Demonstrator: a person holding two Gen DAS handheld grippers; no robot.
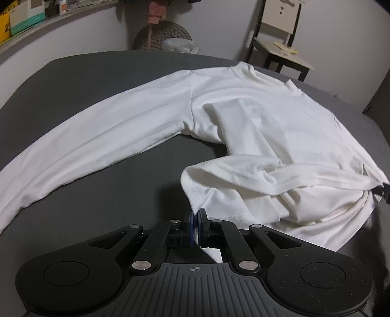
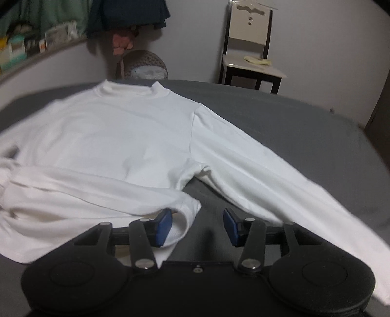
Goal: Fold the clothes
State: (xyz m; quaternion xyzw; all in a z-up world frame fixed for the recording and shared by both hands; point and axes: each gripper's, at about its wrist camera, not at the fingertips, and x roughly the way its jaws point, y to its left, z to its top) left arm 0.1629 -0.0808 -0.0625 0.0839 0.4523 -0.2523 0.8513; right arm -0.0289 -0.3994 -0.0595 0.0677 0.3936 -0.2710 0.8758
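A white long-sleeved shirt (image 1: 243,117) lies on a dark grey surface (image 1: 97,80), one sleeve stretched out to the left. My left gripper (image 1: 196,215) is shut on the shirt's bottom hem corner, which is lifted and bunched. In the right wrist view the shirt (image 2: 117,136) lies collar away, its other sleeve (image 2: 268,180) running to the lower right. My right gripper (image 2: 197,225) is open over the hem's right corner (image 2: 187,214), which lies between the jaws beside the left blue pad (image 2: 163,226).
A chair (image 2: 251,56) stands by the wall beyond the surface's far edge, with a round dark stool (image 2: 143,64) and a shelf of boxes (image 1: 22,17) to the left. The grey surface (image 2: 304,126) extends to the right of the shirt.
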